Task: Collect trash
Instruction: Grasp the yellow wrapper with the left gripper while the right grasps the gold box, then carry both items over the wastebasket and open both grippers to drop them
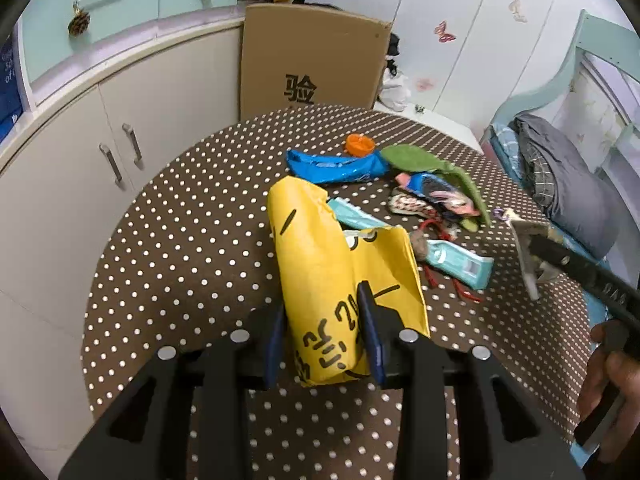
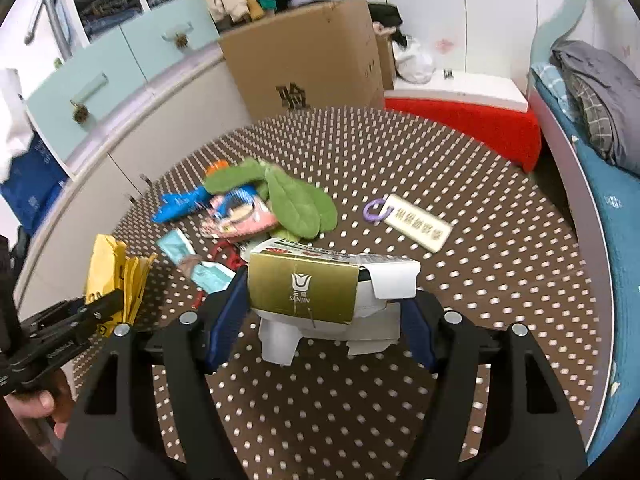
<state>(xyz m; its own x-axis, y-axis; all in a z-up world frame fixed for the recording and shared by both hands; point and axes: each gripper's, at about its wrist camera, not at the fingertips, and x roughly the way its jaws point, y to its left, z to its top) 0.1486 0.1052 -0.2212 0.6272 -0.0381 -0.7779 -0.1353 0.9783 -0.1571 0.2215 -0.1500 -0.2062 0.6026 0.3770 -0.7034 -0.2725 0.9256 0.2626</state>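
Note:
A crumpled yellow paper bag [image 1: 320, 248] with black marks lies on the dotted brown table [image 1: 192, 216]. My left gripper [image 1: 320, 304] is shut on its near end, both blue pads pressing the paper. In the right wrist view the same bag [image 2: 108, 268] shows at the left, pinched by the left gripper [image 2: 100, 308]. My right gripper [image 2: 328, 296] is shut on a gold and white carton [image 2: 300, 288], one pad against each end. The right gripper [image 1: 536, 256] with the carton also shows at the right edge of the left wrist view.
More litter lies mid-table: a blue wrapper [image 1: 336, 166], an orange cap [image 1: 360, 145], a green plush leaf [image 1: 416, 158], a teal packet [image 1: 456, 260] and a keytag [image 2: 416, 224]. A cardboard box [image 1: 312, 60] stands behind, cabinets [image 1: 80, 184] left, a bed [image 2: 608, 208] right.

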